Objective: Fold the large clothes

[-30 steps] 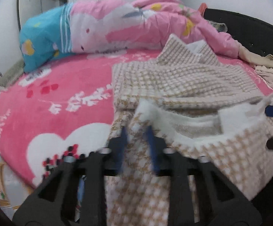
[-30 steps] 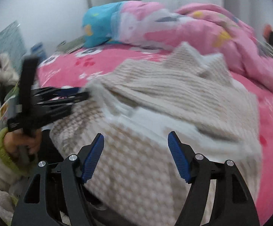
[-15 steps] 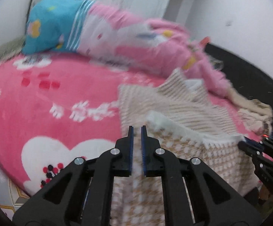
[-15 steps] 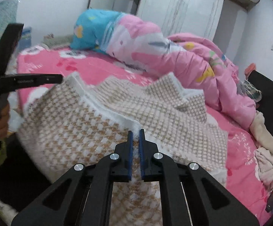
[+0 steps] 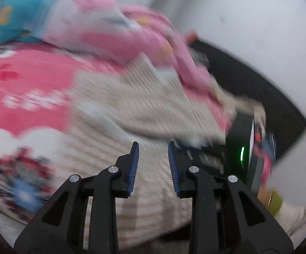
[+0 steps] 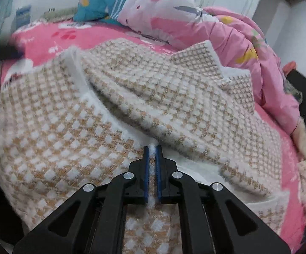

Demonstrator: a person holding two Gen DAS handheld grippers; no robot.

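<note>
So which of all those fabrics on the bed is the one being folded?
Start at the bed with the bright pink sheet. In front of the rumpled pink quilt lies a fuzzy knitted garment, spread over the near side. Alone among them it is checked tan and white, and the right gripper pinches its white edge.

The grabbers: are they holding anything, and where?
The right gripper is shut on the checked garment, pinching its fluffy white edge. The left gripper is opening, with nothing gripped between its pads.
</note>
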